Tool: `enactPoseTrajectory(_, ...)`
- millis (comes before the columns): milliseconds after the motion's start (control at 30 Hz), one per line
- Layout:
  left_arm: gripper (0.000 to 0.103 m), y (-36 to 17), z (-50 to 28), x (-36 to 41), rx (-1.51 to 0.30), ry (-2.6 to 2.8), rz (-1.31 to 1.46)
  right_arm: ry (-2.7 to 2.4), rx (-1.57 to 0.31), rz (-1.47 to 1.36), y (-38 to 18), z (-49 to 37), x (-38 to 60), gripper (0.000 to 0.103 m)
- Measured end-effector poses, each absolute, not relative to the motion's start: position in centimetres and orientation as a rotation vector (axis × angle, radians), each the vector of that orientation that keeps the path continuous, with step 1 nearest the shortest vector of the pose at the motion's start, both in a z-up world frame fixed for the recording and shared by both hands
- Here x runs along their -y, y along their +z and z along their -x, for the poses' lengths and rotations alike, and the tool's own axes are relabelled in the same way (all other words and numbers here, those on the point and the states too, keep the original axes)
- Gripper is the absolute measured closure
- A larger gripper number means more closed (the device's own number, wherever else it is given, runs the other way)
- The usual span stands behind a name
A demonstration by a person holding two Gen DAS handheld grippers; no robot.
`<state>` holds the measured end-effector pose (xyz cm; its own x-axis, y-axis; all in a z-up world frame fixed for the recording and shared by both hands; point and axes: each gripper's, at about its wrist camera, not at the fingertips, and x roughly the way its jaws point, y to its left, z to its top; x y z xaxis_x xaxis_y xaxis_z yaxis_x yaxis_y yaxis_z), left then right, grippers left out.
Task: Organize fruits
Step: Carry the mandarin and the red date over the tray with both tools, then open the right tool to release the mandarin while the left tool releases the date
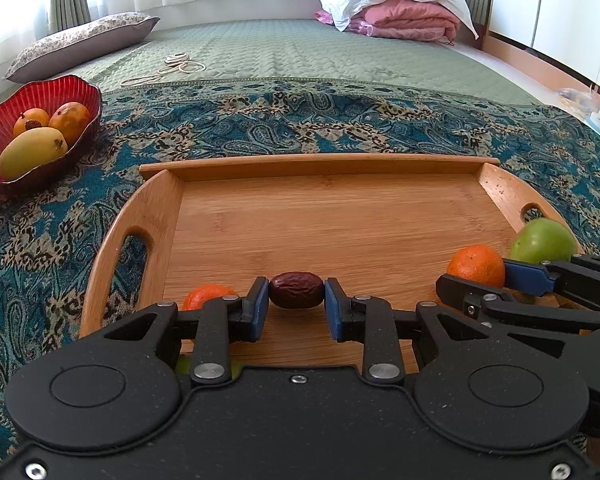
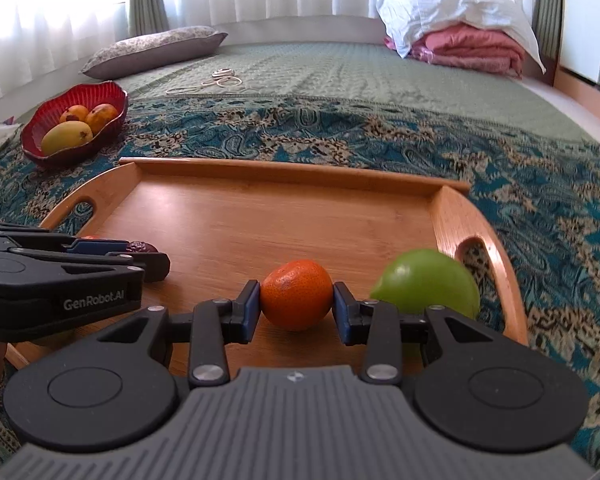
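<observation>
Left wrist view: both grippers on fruit over the wooden tray, sorting partly done.

Left gripper closed on a dried date; right gripper closed on an orange. Left on the tray: a second orange beside the date, a green fruit at its right handle. Beyond its left corner, the red bowl already holds three mangoes.

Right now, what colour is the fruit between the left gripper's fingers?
Dark reddish-brown, wrinkled: the date in the left gripper. Clearest in the left wrist view.
</observation>
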<state>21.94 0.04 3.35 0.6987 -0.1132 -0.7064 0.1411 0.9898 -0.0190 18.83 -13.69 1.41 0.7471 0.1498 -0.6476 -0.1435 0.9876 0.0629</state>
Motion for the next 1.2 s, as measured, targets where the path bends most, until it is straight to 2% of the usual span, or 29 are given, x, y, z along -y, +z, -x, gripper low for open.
enactPoseTrajectory(500, 0.074, 3.2, -21.9, 0.3, -0.779, -0.138, -0.052, 0.158, -0.711, -0.017, 1.4, -18.8, 13.8, 0.059)
enactPoseTrajectory(700, 0.074, 3.3, -21.9, 0.2, -0.782, -0.139, -0.039, 0.162, -0.710, -0.028, 1.5, -18.7, 14.0, 0.055)
enactPoseTrajectory(800, 0.065, 3.5, -21.7, 0.3, -0.771, -0.141, -0.043, 0.162, -0.697, -0.029, 1.7, -18.4, 14.0, 0.051)
enactPoseTrajectory(900, 0.064, 3.9, -21.3, 0.3, -0.755, -0.143, -0.047, 0.161, -0.673, -0.009, 2.2, -18.0, 13.8, 0.047)
enactPoseTrajectory(933, 0.062, 4.1, -21.3, 0.3, -0.751, -0.145, -0.047, 0.162, -0.664, -0.002, 2.4, -17.8, 13.8, 0.042)
enactPoseTrajectory(1133, 0.057, 5.2, -20.5, 0.4, -0.718, -0.141, -0.050, 0.159, -0.625, 0.032, 3.3, -16.9, 13.4, 0.040)
enactPoseTrajectory(1200, 0.051, 5.4, -20.2, 0.3, -0.708, -0.132, -0.054, 0.155, -0.619, 0.028, 3.6, -16.7, 13.5, 0.039)
